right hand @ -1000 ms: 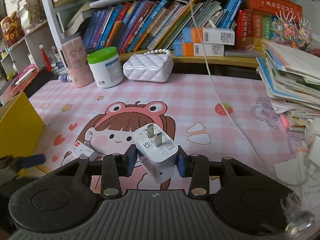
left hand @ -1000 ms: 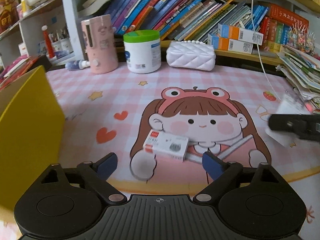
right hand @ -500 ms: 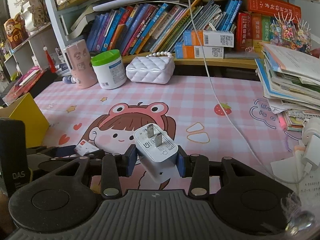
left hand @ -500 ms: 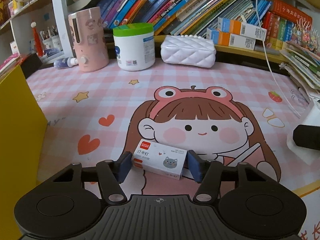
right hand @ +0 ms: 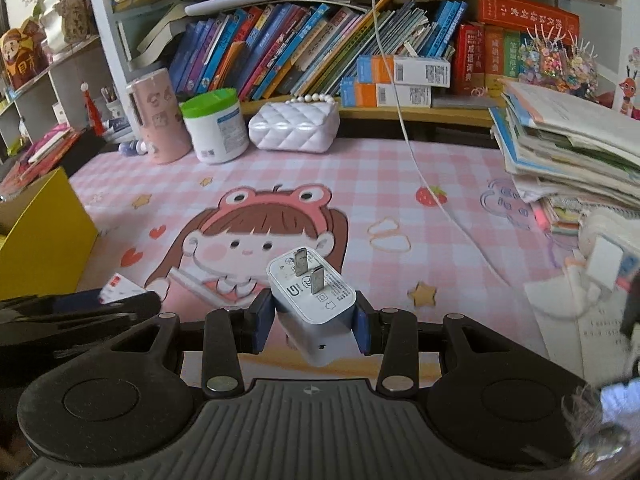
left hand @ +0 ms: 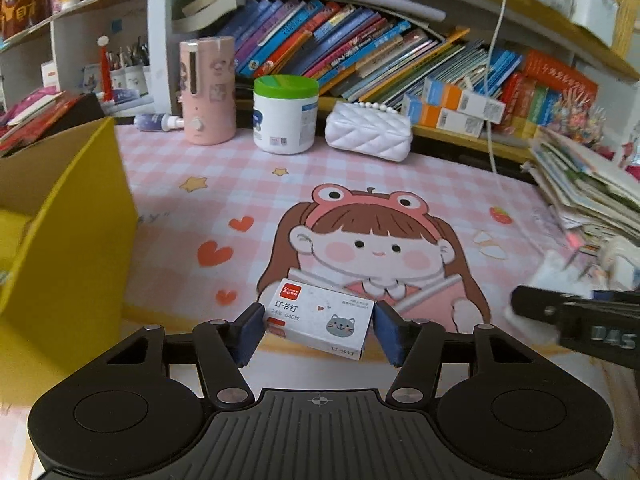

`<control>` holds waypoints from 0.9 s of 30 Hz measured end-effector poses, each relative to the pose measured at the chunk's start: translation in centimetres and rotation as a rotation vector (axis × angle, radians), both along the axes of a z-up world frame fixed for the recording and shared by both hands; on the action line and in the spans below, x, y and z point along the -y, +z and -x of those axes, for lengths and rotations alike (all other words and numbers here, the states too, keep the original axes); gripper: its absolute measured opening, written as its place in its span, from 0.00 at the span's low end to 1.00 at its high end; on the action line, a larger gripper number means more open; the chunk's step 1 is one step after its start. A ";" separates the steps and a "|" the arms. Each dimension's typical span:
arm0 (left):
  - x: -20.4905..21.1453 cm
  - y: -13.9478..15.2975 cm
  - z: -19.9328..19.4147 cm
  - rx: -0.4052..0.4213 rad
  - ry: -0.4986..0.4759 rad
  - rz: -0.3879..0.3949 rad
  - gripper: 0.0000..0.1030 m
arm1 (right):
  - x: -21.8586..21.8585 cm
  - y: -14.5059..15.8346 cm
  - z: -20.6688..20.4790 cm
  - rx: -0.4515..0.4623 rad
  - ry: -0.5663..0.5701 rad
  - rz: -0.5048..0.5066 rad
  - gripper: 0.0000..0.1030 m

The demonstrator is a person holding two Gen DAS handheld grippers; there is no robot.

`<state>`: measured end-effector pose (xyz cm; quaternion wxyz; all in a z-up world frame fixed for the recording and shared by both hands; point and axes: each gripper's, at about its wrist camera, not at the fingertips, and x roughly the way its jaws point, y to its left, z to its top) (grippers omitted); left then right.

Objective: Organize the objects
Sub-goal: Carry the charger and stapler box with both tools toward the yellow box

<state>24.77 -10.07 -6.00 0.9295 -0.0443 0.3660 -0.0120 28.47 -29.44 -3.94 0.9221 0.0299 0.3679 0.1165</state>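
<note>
From my seat both wrist feeds look evenly and softly lit, bright enough to read the print on the staple box [left hand: 318,322] clamped in the left gripper [left hand: 316,330] and the markings on the white charger [right hand: 314,304] in the right gripper [right hand: 314,326], with only faint shadows under them on the pink desk mat [left hand: 248,184]. The fisheye bows the bookshelf [right hand: 360,108] ahead of the tools and darkens the corners, while the glossy white quilted purse [right hand: 294,126] beyond the right fingers carries small highlights. Off to the right of the left tool the paper stack [left hand: 588,188] and the other gripper smear with motion blur, and the same softness shows at the far right edge of the right feed.
</note>
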 end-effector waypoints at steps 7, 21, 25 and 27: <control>-2.8 1.2 5.1 0.022 0.026 0.024 0.57 | -2.3 -0.1 3.2 -0.029 0.018 0.026 0.37; -9.7 2.8 13.2 0.063 0.092 0.029 0.57 | -10.5 1.3 10.1 -0.001 0.131 0.043 0.37; -11.8 3.0 15.5 0.067 0.112 0.029 0.57 | -12.9 1.5 12.3 0.003 0.163 0.043 0.37; -12.8 3.0 16.6 0.066 0.121 0.029 0.57 | -13.9 1.6 13.3 0.005 0.175 0.042 0.37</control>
